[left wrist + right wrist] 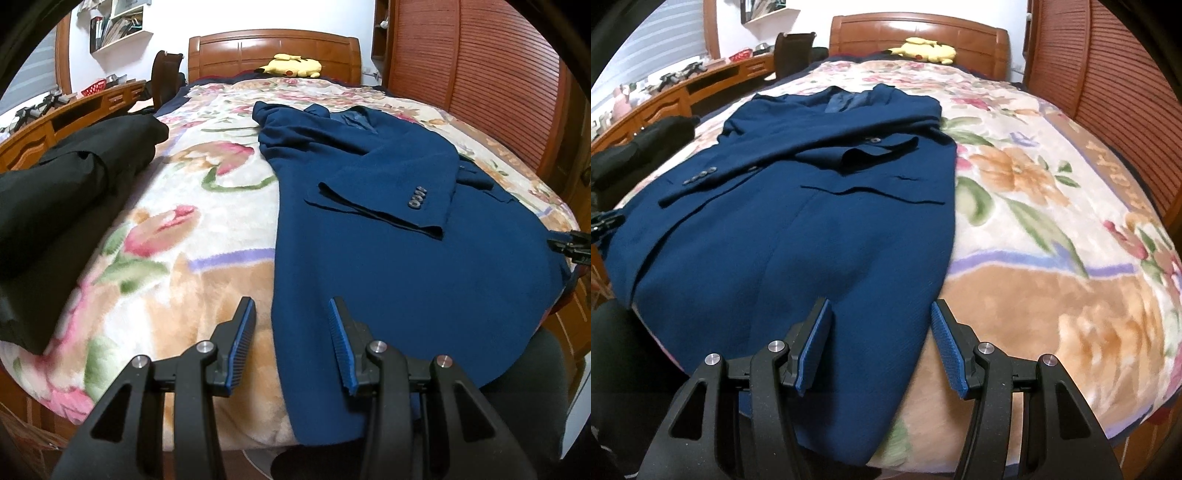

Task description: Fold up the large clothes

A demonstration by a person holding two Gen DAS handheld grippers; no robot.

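A: Where's the garment?

B: The blue coat [783, 229] lies flat on the floral blanket [1052, 206] of the bed, collar toward the headboard [919, 40] and hem at the near edge. Both sleeves are folded in across its front — likely so the body can be folded up as a neat rectangle.

A: And the grippers?

B: The left gripper [291, 325] hovers over the hem's left edge, fingers released, nothing between them. The right gripper [881, 325] hovers over the hem's right edge, fingers also apart and empty. I'd say they sit at the two lower corners so the hem can be lifted evenly toward the collar.

A: Anything nearby?

B: A dark garment [66, 192] lies on the bed's left side, well apart from the coat, and a yellow plush toy [291, 66] rests near the headboard — neither seems in the way.
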